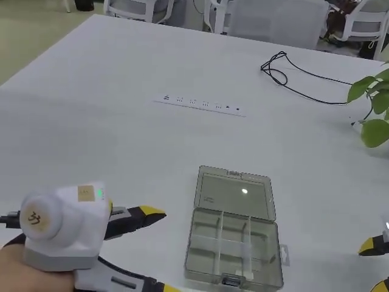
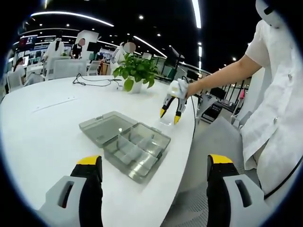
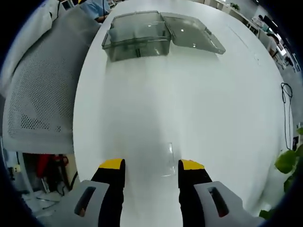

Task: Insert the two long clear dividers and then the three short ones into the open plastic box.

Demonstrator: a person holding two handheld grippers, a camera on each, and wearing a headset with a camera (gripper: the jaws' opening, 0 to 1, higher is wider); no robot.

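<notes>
1. Picking up the divider (image 3: 167, 158) is the step in hand, I judge. It's a clear strip that looks flat on the table (image 3: 142, 104), near the edge and well apart from the box (image 3: 137, 49).
2. Jaws of the right gripper (image 3: 152, 164) are parted moderately, hold nothing and straddle the divider. In the right gripper view the strip sits off-centre, just beside one jaw. Centre it before closing.
3. Flat clear plastic is hard to pinch from above. Work one jaw tip under a long edge, or slide the strip toward the table edge, then clamp.
4. Close gently. A piece this thin will likely flex or skate out.
5. Grip near one end so the other end is free to find its slot.
6. Open box: the lid (image 3: 191, 30) lies flat, joined along one side. The seated dividers (image 1: 220, 231) already form cells, so the task looks late-stage. Can't count the shorts from these views.
7. Confirm which slot is bare before carrying over. The head view is best for that.
8. Jaws of the left gripper (image 2: 154, 160) are wide and empty, aimed at the box from the other side. Use it to brace a box wall while seating, since a light box will probably slide.
9. Plant (image 2: 135, 71) and cable (image 1: 279, 70) are well apart from the work, so no clearance issue.
</notes>
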